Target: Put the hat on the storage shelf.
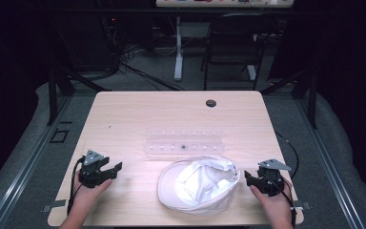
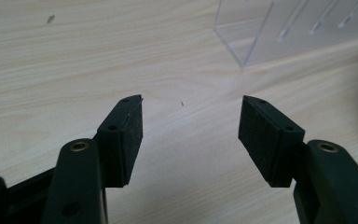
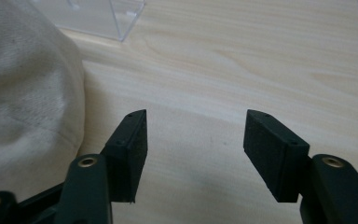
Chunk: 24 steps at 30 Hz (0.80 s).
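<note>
So the cap (image 1: 199, 183) sits on the surface (image 1: 124, 114) close to the near edge, a bit right of middle, opening facing up. Just behind it, toward the far edge, the clear rack (image 1: 183, 142) lies crosswise, roughly mid-surface. The left claw (image 1: 116, 171) is near the near-left corner, well apart from the cap. The right claw (image 1: 249, 179) is by the near-right corner, just beside the cap's right side. A small round grommet (image 1: 211, 103) sits near the far edge, right of centre.
</note>
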{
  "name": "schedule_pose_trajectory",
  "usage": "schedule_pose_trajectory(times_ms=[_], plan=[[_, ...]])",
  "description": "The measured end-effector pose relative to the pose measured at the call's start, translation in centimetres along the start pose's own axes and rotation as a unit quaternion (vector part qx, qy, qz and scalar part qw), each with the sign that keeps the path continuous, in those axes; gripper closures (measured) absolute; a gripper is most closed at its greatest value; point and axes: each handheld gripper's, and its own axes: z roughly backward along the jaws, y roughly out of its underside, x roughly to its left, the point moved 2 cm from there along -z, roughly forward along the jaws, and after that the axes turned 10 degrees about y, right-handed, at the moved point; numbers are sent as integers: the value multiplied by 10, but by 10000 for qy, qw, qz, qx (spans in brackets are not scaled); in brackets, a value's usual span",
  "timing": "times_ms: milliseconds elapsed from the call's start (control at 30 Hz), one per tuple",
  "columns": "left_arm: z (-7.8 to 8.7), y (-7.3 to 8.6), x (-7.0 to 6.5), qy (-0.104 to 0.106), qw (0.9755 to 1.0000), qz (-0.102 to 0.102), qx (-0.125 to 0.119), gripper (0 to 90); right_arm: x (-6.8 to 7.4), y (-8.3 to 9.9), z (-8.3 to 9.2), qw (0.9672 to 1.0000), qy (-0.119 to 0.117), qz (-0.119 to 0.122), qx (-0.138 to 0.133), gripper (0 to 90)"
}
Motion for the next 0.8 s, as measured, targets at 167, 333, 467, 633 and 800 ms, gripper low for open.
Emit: schedule_pose_trajectory(times_ms=[167, 333, 467, 633, 800], plan=[[0, 2, 6, 72, 9999, 110, 3, 455, -10, -5, 5, 9993, 30, 152, 330, 453], [-3, 5, 5, 61, 9998, -17, 162, 446, -16, -11, 8, 9970, -351, -67, 694, 488], [-2, 6, 1, 10, 9996, -148, 226, 477, -14, -18, 12, 9936, -569, 34, 976, 487], [-2, 8, -3, 122, 9994, -116, 293, 478, -9, -30, 18, 9878, -813, 86, 1326, 488], [-9, 9, -6, 238, 9991, -112, 344, 476, -5, -50, 28, 9791, -1067, -26, 1733, 502]])
